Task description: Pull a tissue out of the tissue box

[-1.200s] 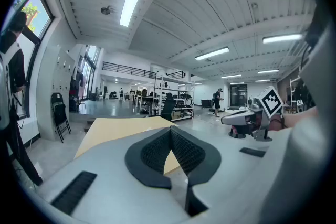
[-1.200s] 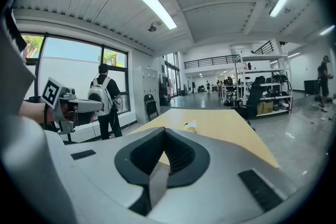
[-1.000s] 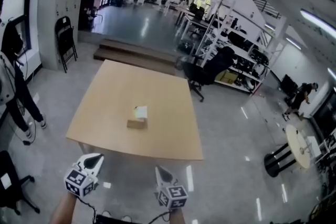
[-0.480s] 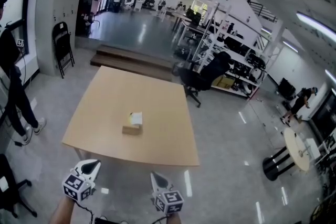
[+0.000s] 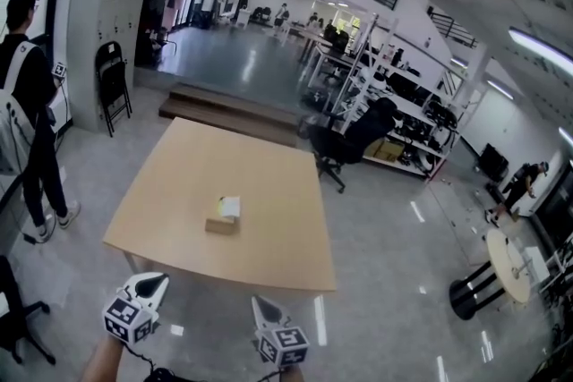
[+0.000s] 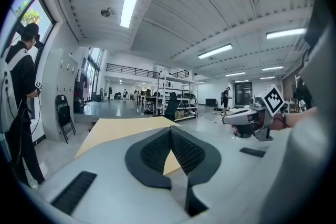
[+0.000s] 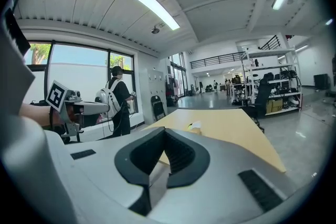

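Bystander (image 5: 31, 94) stepped in; L gripper (image 5: 156, 282), R gripper (image 5: 258, 303) fingers (image 6: 152, 152) pressed together, empty, short of tissue box (image 5: 222, 217).

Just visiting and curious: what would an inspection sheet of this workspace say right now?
Surface: light wooden table on a glossy grey floor.
Job's things: small brown cardboard tissue box near the table's middle, white tissue sticking up from it.
Clutter: nothing seen.
Grippers: left gripper and right gripper both shut, empty, short of the table's near edge.
Cables: thin dark cable below the left gripper.
Surroundings: standing person in black with white backpack, black folding chair, black office chair, metal shelves.
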The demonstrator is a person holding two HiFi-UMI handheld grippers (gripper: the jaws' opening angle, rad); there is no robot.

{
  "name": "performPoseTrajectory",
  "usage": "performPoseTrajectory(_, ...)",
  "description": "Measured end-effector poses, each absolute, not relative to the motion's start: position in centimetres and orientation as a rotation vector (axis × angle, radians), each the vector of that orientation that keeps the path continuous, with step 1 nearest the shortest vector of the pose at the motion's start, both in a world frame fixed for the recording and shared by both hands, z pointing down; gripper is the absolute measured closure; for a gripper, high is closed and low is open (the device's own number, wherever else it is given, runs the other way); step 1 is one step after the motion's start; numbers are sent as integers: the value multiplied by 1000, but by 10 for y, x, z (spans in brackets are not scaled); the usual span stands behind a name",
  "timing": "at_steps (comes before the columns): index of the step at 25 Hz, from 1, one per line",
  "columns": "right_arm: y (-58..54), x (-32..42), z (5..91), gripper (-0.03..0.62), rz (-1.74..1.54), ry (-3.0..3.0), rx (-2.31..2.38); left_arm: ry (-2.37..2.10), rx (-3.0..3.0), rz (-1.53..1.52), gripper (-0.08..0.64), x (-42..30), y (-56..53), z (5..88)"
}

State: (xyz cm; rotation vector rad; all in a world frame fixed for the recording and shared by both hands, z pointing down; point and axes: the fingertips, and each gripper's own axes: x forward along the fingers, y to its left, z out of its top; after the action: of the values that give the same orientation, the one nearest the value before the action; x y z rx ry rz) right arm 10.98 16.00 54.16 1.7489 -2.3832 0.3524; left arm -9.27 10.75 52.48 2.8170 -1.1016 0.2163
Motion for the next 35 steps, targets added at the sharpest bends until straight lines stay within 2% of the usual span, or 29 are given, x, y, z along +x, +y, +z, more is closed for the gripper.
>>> performPoseTrajectory(13, 134, 121, 554, 584, 347, -2397, 1708, -1150, 2805, 212, 554, -80, 84, 527)
performPoseTrajectory(35, -35, 135, 568, 584, 476, -2381, 1748, -1071, 2814, 235, 554, -57, -101, 537)
